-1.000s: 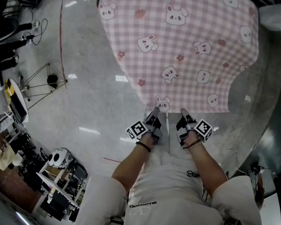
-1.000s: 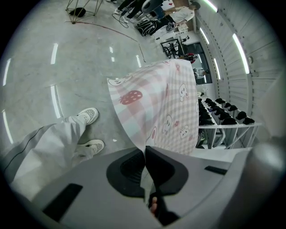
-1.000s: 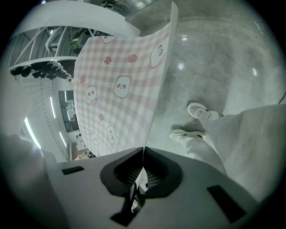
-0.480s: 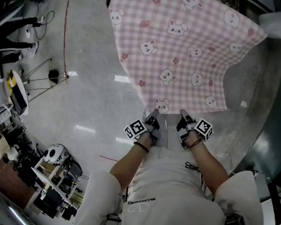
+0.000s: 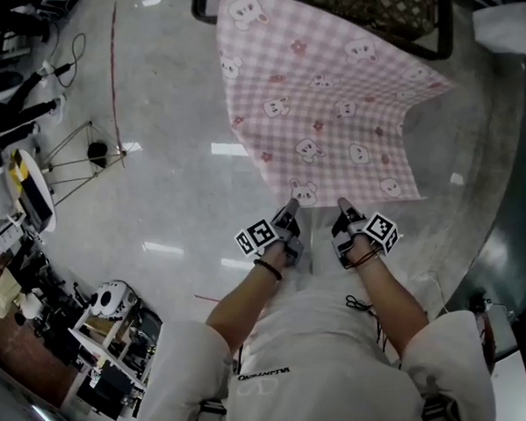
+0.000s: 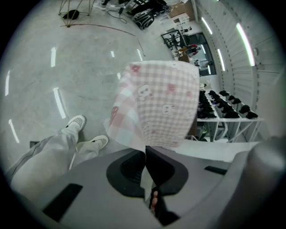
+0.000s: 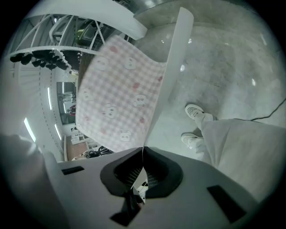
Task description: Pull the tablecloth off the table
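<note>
Left tool [image 5: 286,223] and right tool [image 5: 344,217], side by side and close together. Each is clamped on the near hem of the tablecloth [image 5: 328,114]. In the left gripper view the jaws of the left tool [image 6: 145,150] meet on a thin fold of the pink checked fabric [image 6: 161,103]. The right gripper view shows the same of the right tool [image 7: 143,150], with the cloth [image 7: 116,103] rising straight out of its tips.

Ahead of both tools the sheet spans the air above the polished floor [image 5: 173,166] as a sagging panel. Its far end reaches the dark lattice-topped table [image 5: 384,5], most of whose top shows bare. Whether the last strip lies on the table's rim cannot be told.

Judgement: the pull looks well advanced, with the cloth nearly clear. To finish cleanly:
- Draw both tools back towards the body together and at one height, so that neither corner leads and the sheet does not skew.
- Hold the clamping pressure constant, since only a narrow hem is gripped.
- Keep the panel taut enough that its slack right-hand corner clears the floor.
</note>
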